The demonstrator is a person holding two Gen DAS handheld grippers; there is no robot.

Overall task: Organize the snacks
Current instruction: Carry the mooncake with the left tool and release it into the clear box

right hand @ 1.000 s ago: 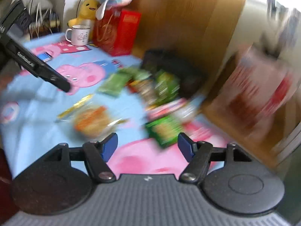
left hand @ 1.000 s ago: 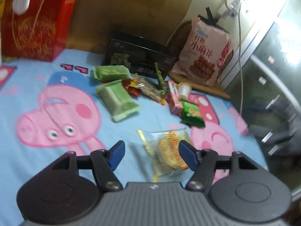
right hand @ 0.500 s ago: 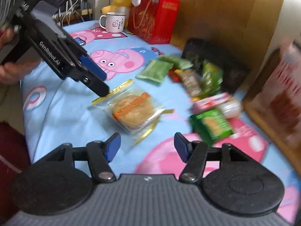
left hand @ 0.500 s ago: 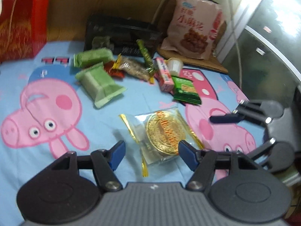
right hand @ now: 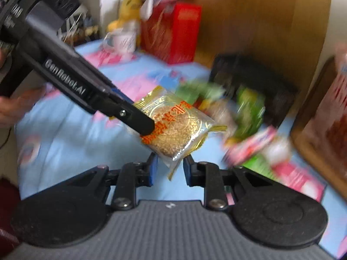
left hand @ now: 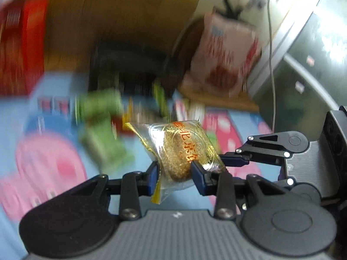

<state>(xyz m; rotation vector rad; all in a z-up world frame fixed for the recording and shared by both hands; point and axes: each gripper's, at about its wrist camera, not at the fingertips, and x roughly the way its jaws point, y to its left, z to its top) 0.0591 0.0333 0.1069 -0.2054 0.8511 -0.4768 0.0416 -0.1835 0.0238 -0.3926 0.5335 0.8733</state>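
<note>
Both tools grip one clear-wrapped sesame cake [left hand: 184,149], lifted above the blue cartoon-print bench cover [right hand: 71,134]. The left tool [left hand: 174,173] has just closed on its body; the right tool [right hand: 170,166] has just closed on its corner. Blurred snack packets [right hand: 249,108] lie beyond.

Pig-print blue cloth [right hand: 71,134], white mug [right hand: 123,40], yellow plush duck [right hand: 128,8], wooden panel [left hand: 121,17], grey cabinet [left hand: 303,69]

"GenRobot.AI" stands on the left gripper [right hand: 149,127] (white letters on its black side).
</note>
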